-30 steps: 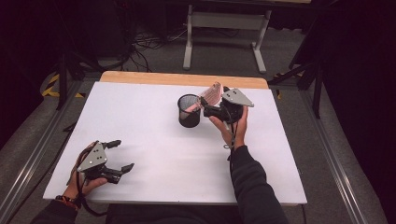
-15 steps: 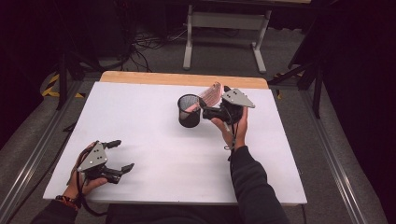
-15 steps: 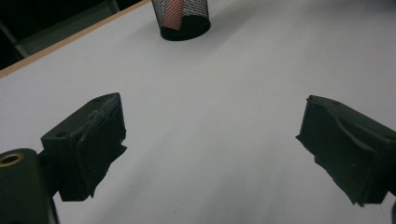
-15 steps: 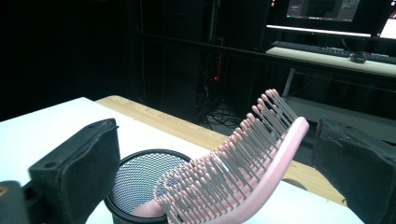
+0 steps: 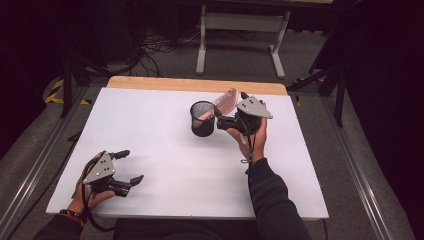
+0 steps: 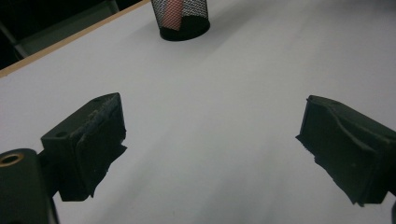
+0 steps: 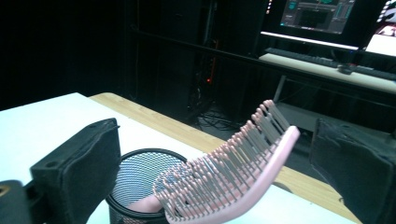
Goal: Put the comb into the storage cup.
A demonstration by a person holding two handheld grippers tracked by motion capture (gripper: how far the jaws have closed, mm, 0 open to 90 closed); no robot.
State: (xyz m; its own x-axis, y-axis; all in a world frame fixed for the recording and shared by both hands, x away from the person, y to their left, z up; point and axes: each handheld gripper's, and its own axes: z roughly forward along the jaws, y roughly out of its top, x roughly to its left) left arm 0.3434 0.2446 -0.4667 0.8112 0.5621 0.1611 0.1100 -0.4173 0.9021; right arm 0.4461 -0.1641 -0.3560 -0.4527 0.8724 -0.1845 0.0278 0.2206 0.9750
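Compared with one second ago, almost nothing is different in the high view: the black mesh cup (image 5: 202, 118), the pink hairbrush (image 5: 224, 103) and both hands are at the same places. One thing changes: the jaws of the right gripper (image 5: 220, 120) have just been opening, and now they stand wide. In the right gripper view the brush (image 7: 233, 179) lies between the two jaws, but the pads do not press on it, so this gripper holds nothing.

The mesh cup stands upright on the white table (image 5: 165, 150), a little right of the middle and toward the far wooden edge. The handle of the brush is inside the cup, and the bristled head leans out over the rim toward the right hand. In the left gripper view the pink handle (image 6: 173, 11) shows through the mesh.

The left gripper (image 5: 126, 166) rests near the front left corner of the table, well apart from the cup, with its jaws wide apart and nothing between them.

I can read no brand, label or writing.
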